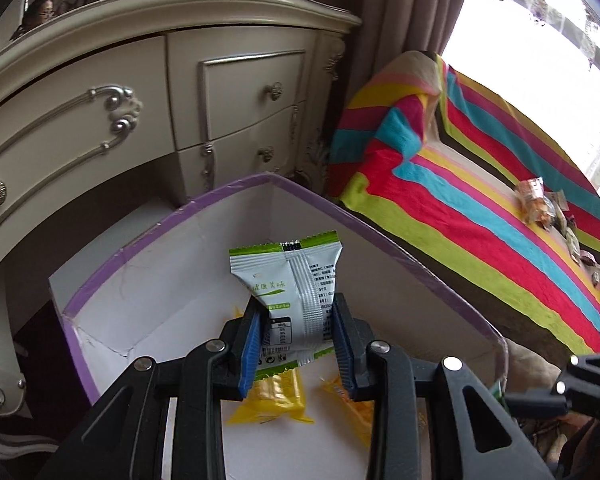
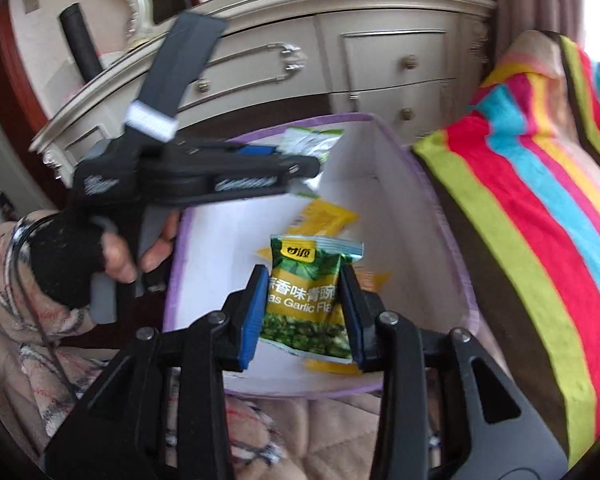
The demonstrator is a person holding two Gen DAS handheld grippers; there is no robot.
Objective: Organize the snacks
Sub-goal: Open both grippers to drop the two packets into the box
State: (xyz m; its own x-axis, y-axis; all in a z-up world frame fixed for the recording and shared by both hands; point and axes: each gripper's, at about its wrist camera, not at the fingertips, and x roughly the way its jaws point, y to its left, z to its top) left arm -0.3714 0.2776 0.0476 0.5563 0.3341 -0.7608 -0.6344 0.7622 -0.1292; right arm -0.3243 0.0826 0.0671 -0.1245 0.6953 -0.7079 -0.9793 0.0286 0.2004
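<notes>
My left gripper (image 1: 298, 344) is shut on a white and green snack packet (image 1: 290, 280) and holds it over the white box with a purple rim (image 1: 140, 240). Yellow snack packets (image 1: 276, 396) lie on the box floor. My right gripper (image 2: 304, 312) is shut on a green garlic pea packet (image 2: 306, 296) above the same box (image 2: 400, 208), where a yellow packet (image 2: 326, 216) lies. In the right wrist view the left gripper (image 2: 300, 164) reaches in from the left with its white and green packet (image 2: 312, 142).
A cream dresser with drawers (image 1: 120, 100) stands behind the box. A bed with a striped blanket (image 1: 480, 208) is to the right, with several loose snacks (image 1: 540, 204) on it. A curtain and a bright window are at the far right.
</notes>
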